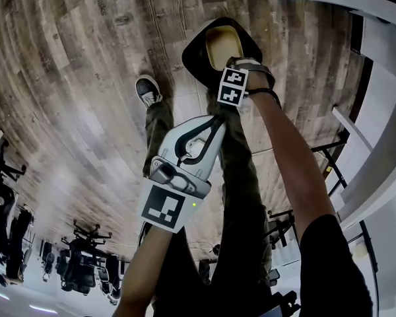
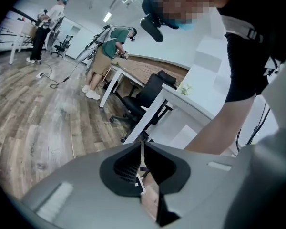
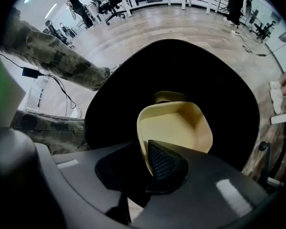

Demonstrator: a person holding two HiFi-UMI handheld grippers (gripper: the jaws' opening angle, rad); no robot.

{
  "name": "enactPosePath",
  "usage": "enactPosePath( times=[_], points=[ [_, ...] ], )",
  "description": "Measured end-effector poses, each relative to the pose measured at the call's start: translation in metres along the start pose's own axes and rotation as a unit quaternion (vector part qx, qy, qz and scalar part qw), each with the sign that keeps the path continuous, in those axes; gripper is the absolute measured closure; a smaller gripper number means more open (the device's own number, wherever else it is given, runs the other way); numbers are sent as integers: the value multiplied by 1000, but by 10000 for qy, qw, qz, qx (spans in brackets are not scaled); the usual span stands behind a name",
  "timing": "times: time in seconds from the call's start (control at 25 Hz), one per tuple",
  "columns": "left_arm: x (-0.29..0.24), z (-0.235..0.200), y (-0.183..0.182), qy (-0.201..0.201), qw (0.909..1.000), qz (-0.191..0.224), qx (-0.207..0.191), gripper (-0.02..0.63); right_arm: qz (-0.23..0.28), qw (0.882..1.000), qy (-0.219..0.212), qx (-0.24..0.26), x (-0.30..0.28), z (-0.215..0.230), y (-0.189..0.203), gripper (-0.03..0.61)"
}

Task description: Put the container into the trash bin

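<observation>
Right tongs (image 3: 150,168) gripped the cream container (image 3: 176,128) by its rim, over the black trash bin (image 3: 133,75). Left tongs (image 2: 142,171) were closed on nothing.

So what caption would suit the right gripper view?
The right gripper pinches the rim of a cream container over the open black trash bin.

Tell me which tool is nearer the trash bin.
Right. The right tool holds the container over the open trash bin; the left tool is back by the person's legs, short of it.
</observation>
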State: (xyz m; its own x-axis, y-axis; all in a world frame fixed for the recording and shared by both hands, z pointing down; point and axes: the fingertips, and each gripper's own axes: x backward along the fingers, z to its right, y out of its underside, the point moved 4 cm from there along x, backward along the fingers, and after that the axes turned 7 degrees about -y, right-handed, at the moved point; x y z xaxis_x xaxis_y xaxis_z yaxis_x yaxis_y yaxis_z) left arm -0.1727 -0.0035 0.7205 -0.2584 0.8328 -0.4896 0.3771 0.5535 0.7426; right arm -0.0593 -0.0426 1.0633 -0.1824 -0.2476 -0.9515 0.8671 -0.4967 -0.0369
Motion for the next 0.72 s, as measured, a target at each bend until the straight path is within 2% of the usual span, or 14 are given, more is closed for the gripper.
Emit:
enactPosePath(
  times=[0.16,0.36,0.72],
  points=[
    [-18,-12,12,15,9992,-343,179,611,12,10000,-26,-30,2,0,-3,514],
    [-41,-28,32,-66,9986,-461,254,611,-10,10000,-89,-43,4,0,-3,514],
    [-68,-60,74,-114,9983,-574,-86,611,10,10000,-62,-9,-10,3,4,514]
  ],
)
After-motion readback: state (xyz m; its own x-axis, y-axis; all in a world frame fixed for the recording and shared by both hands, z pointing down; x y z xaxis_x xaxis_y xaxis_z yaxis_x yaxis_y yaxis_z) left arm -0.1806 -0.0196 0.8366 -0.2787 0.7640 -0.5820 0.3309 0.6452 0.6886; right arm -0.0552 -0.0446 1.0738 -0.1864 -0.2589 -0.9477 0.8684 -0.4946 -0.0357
